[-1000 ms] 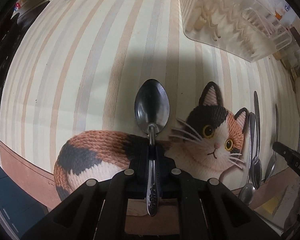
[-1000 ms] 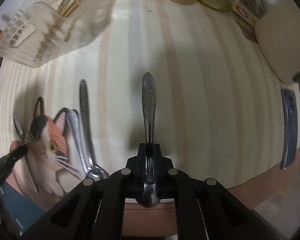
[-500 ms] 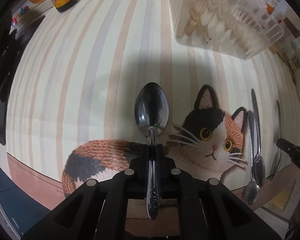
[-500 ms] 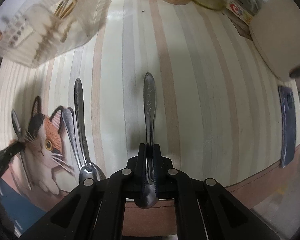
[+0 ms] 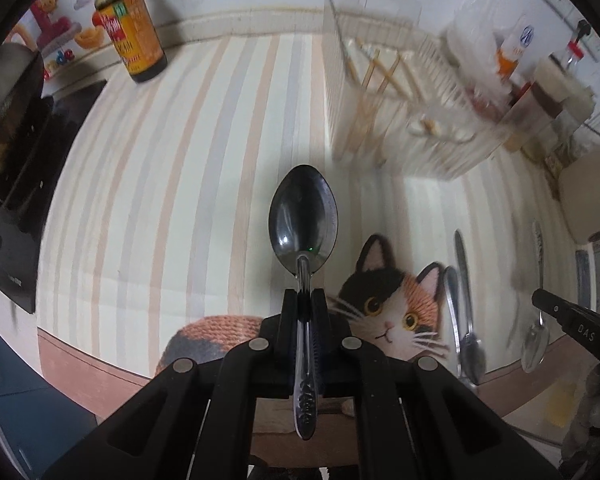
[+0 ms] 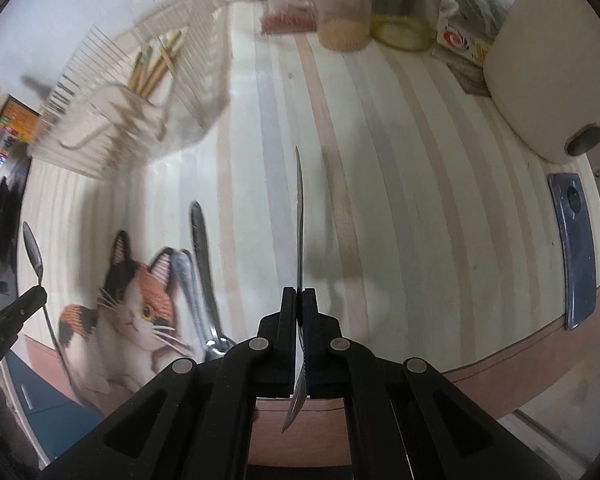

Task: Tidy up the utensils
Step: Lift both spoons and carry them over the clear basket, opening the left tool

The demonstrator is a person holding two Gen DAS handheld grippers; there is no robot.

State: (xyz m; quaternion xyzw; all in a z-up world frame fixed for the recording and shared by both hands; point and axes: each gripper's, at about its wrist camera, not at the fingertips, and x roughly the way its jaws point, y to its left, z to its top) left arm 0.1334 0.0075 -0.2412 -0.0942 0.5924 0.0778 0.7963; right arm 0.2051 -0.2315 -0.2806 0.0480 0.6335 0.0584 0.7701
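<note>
My black jaws grip silver spoons. The mat [image 5: 188, 184] wears cream, peach and grey stripes. Its cat [image 5: 396, 312] is calico.

Striped cat-print mat [image 5: 188, 208] under two spoons [image 5: 466, 316], clear rack [image 5: 384, 120], bottle [image 5: 130, 28]

Rack [image 5: 400, 120] at back of tabletop [image 5: 180, 200], chopsticks [image 6: 156, 64] in it. Bottle [image 5: 130, 36] far left. Two spoons [image 5: 466, 312] side by side right of cat print [image 5: 392, 308]. Phone [image 6: 574, 252] at right edge.
</note>
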